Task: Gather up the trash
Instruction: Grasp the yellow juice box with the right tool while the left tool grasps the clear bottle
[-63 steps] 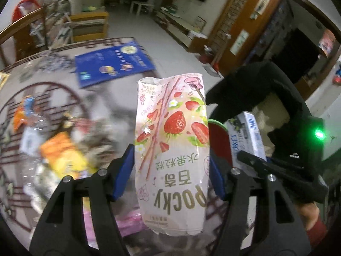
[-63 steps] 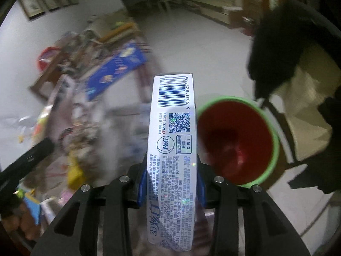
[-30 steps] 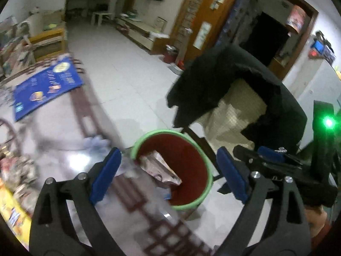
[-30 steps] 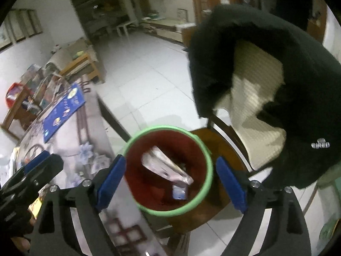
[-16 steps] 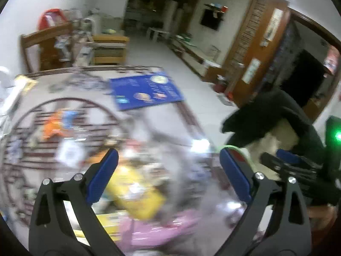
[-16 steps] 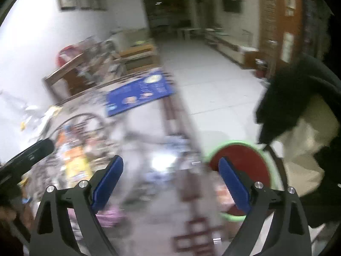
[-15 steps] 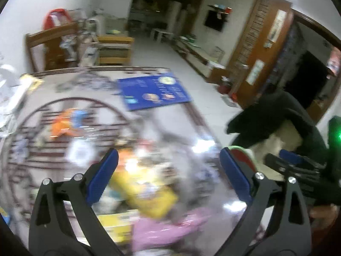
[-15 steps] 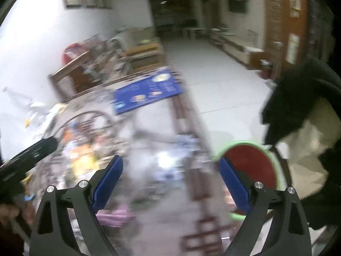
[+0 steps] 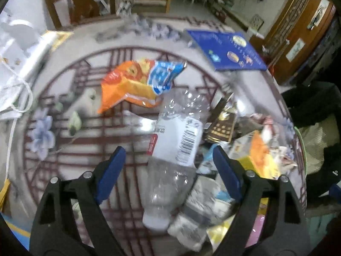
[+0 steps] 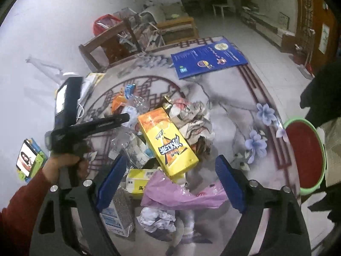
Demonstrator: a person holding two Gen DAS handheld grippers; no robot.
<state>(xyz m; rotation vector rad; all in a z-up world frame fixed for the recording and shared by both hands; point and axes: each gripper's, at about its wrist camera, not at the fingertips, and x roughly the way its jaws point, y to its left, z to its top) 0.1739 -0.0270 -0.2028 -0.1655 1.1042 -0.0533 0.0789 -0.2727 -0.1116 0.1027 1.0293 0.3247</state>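
A heap of trash lies on the round patterned table (image 9: pixel 64 149). In the left wrist view a crushed clear plastic bottle (image 9: pixel 177 149) lies between the fingers of my open, empty left gripper (image 9: pixel 168 166), with an orange and blue snack bag (image 9: pixel 136 83) beyond it. In the right wrist view my open, empty right gripper (image 10: pixel 170 179) hovers over a yellow carton (image 10: pixel 168 140), a pink plastic bag (image 10: pixel 181 192) and crumpled paper (image 10: pixel 157 217). The red bin with a green rim (image 10: pixel 304 155) stands at the right, beside the table.
A blue booklet (image 10: pixel 208 57) lies at the table's far edge. A black jacket on a chair (image 10: pixel 328 85) hangs beside the bin. A wooden chair (image 10: pixel 106 44) stands behind the table. A phone (image 10: pixel 26 157) and white cable (image 9: pixel 21 98) lie at the left.
Both grippers dropped their packets into the bin, opened, and swung back left over the trash heap. The left one now straddles the plastic bottle.
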